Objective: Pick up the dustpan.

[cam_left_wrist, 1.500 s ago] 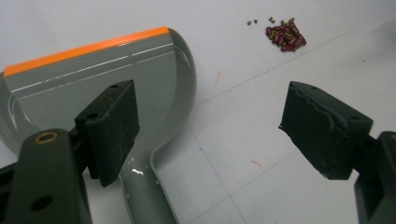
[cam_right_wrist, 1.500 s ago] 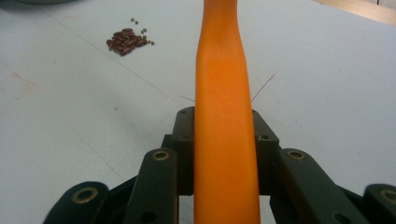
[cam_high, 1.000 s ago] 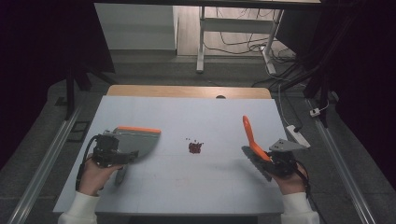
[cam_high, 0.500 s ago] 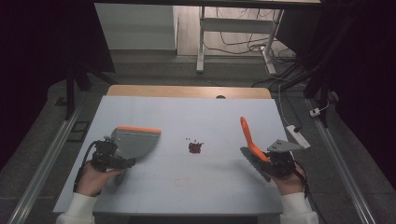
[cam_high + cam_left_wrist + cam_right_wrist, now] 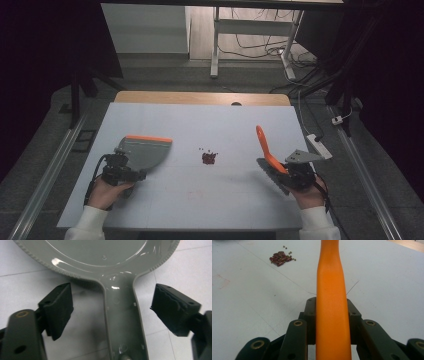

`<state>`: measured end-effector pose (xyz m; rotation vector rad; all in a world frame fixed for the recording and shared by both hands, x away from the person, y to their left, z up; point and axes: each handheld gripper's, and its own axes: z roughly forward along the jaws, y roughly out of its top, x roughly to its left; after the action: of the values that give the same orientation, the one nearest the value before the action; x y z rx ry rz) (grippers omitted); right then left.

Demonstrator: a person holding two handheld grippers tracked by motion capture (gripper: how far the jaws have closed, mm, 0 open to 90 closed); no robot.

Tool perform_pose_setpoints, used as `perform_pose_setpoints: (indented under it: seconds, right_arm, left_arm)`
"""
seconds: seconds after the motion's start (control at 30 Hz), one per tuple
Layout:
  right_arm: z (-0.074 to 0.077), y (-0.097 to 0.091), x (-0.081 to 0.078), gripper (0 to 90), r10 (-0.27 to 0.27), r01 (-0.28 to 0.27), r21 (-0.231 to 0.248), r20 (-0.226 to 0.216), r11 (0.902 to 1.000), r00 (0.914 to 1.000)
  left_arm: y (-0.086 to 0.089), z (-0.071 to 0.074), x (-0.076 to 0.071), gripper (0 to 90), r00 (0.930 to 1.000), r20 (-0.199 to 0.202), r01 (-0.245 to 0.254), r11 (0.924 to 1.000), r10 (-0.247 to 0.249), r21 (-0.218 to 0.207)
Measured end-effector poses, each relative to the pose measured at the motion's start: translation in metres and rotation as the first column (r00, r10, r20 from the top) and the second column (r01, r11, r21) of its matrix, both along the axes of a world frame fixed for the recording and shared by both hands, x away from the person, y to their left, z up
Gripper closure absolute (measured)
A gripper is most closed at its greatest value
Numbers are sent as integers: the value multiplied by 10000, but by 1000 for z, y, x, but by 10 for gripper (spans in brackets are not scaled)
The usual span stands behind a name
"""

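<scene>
A person seated at a white table (image 5: 150,120) held a gripper in each hand, with a small pile of dark red beans (image 5: 208,158) lying on the table between them.

From the high view, the left gripper (image 5: 131,174) sat at the handle end of a grey dustpan (image 5: 145,151) with an orange front edge, but whether it gripped the handle could not be made out there. The left gripper view settled the point: the two black jaws stood spread wide on either side of the dustpan handle (image 5: 123,315), clear of it on both sides, with the pan lying flat on the table ahead of them.

The right gripper (image 5: 287,176) held a brush by its orange handle (image 5: 265,147), which rose tilted up and away from the hand; grey bristles (image 5: 269,171) showed beside the gripper in the high view. The right gripper view showed the jaws pressed against both sides of the orange handle (image 5: 333,305), and the beans (image 5: 280,258) ahead and to the left, well apart from the gripper, with a few loose ones scattered just beside the pile.
</scene>
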<state>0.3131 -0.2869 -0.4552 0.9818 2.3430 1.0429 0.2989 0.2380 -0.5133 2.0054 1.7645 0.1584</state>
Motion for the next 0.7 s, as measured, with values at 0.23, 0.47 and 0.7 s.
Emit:
perform_pose_setpoints:
  seconds: [0.23, 0.47, 0.7]
  right_arm:
    - [0, 0, 0, 701, -8, 8, -5, 22, 10000, 10000]
    - [-1, 0, 0, 701, -27, 28, 93, -102, 10000, 9999]
    - [-1, 1, 0, 701, -11, 12, 61, -107, 10000, 9999]
  left_arm:
    - [-1, -7, 2, 333, 9999, -13, -141, 9998, 140, -158]
    - [2, -8, 2, 435, 9995, 146, -290, 9993, 293, -223]
    - [2, -7, 2, 565, 9995, 260, -184, 9987, 196, -469]
